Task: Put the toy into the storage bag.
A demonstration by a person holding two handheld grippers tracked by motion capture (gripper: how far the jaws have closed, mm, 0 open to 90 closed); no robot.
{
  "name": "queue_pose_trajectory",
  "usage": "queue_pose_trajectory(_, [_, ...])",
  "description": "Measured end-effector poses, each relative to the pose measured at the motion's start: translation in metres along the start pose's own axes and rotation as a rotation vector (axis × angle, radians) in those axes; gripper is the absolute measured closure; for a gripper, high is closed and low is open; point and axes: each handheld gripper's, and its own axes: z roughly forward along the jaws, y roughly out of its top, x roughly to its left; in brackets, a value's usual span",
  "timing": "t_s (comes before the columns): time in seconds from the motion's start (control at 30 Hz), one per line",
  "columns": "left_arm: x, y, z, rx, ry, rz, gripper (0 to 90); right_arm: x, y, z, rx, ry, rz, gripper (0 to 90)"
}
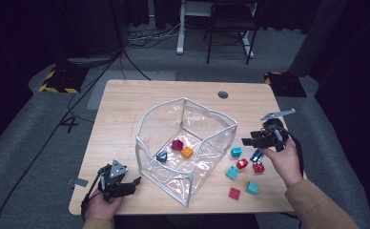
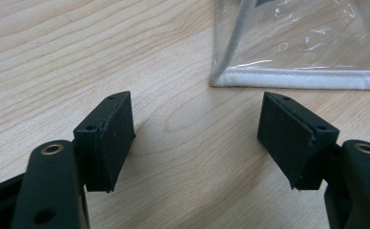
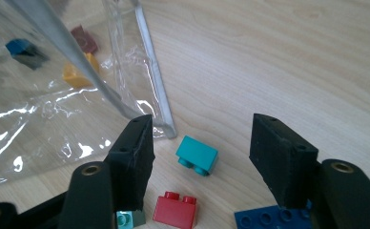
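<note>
Teal brick [image 3: 197,155]: desk's right side, just outside the bag [image 1: 185,143]; light, rigid, smooth plastic.
Hold: across its flat sides.
Right gripper [image 3: 200,143]: jaws apart, straddling it, nothing pinched.
Left gripper [image 2: 197,138]: jaws apart, empty, near-left corner.

Three bricks [image 1: 176,149] lie inside one clear bag [image 1: 147,119]; seven loose bricks [image 1: 242,174] sit outside it.

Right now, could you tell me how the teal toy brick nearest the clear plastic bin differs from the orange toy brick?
The teal toy brick lies on the bare wooden table, outside the clear plastic bin; the orange toy brick sits inside it. The teal one is tipped with its studs showing low on its side and lies ahead of the open right gripper; the orange one's studs cannot be made out. Both are small plastic bricks.
</note>
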Motion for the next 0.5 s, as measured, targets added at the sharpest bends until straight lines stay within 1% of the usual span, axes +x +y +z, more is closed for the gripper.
queue_pose_trajectory(0.13, [0.000, 0.000, 0.000, -0.001, 0.000, 0.001, 28.7, 0.000, -0.005, 0.015, 0.030, -0.003, -0.002, 41.8])
queue_pose_trajectory(0.33, [0.000, 0.000, 0.000, -0.001, 0.000, 0.000, 28.7, 0.000, -0.013, 0.034, 0.072, -0.003, 0.008, 42.8])
queue_pose_trajectory(0.5, [0.000, 0.000, 0.000, -0.001, 0.000, 0.001, 28.7, -0.001, -0.018, 0.046, 0.098, -0.009, 0.010, 42.9])
